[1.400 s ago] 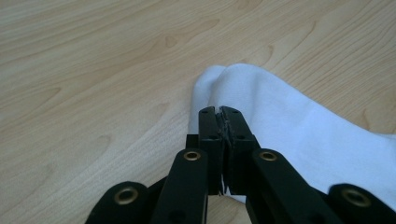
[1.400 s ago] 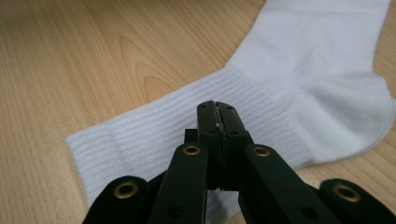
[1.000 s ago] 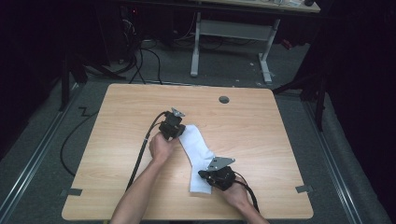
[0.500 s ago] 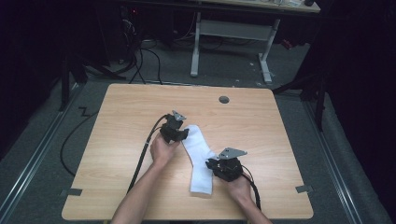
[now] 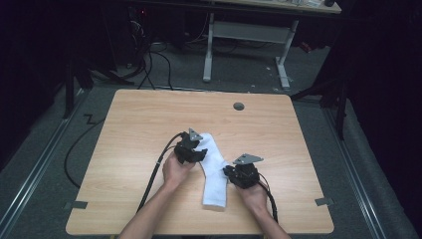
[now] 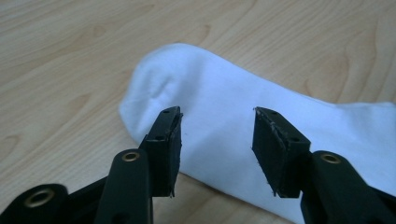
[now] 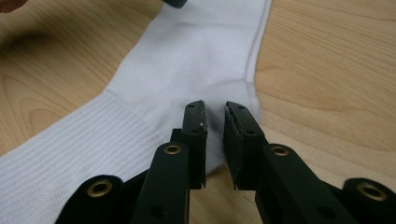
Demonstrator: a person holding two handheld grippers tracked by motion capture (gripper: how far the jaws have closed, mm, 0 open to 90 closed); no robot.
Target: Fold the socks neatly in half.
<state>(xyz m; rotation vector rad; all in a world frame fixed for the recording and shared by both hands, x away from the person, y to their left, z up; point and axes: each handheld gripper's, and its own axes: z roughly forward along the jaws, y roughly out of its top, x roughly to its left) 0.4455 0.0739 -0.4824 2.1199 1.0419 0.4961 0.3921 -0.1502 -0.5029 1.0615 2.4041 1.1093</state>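
Wooden table (image 5: 139, 129): round grommet hole (image 5: 239, 106) near far edge.

White sock (image 5: 215, 172): flat on table, near middle toward near edge, bent at heel; toe end far-left, ribbed cuff nearest person.

Left gripper (image 5: 195, 153): at toe end, above sock; jaws have just been opening, now wide apart, sock (image 6: 224, 121) below gap, pads not pressing it.

Right gripper (image 5: 235, 174): at heel on sock's right edge; jaws narrowly apart, not clamped, fabric (image 7: 187, 60) beneath tips.
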